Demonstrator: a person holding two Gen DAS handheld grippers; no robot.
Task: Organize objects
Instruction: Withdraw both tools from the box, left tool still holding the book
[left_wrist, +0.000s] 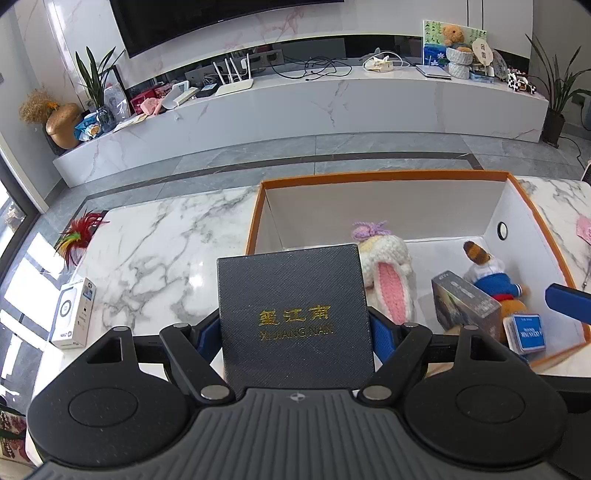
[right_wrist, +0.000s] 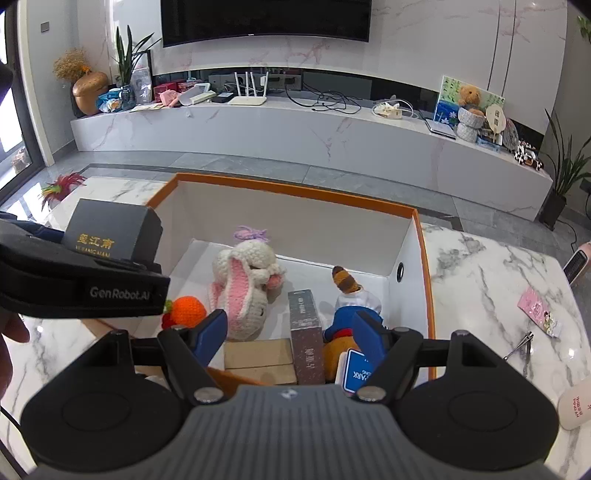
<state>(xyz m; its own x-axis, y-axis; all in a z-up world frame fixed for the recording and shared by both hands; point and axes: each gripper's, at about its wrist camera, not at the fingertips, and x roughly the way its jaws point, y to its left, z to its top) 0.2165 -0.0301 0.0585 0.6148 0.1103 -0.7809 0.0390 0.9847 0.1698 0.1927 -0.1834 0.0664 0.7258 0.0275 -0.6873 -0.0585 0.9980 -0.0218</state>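
My left gripper is shut on a black box with gold lettering and holds it above the left rim of the orange-edged white box. The black box also shows in the right wrist view. Inside the white box lie a crocheted rabbit, a doll in blue, a grey box, a blue card box, a crocheted orange and a tan box. My right gripper is open and empty over the white box's near edge.
On the marble table are a white HP box, a red feather piece, a pink packet, nail clippers and a white object. A TV bench stands beyond the grey floor.
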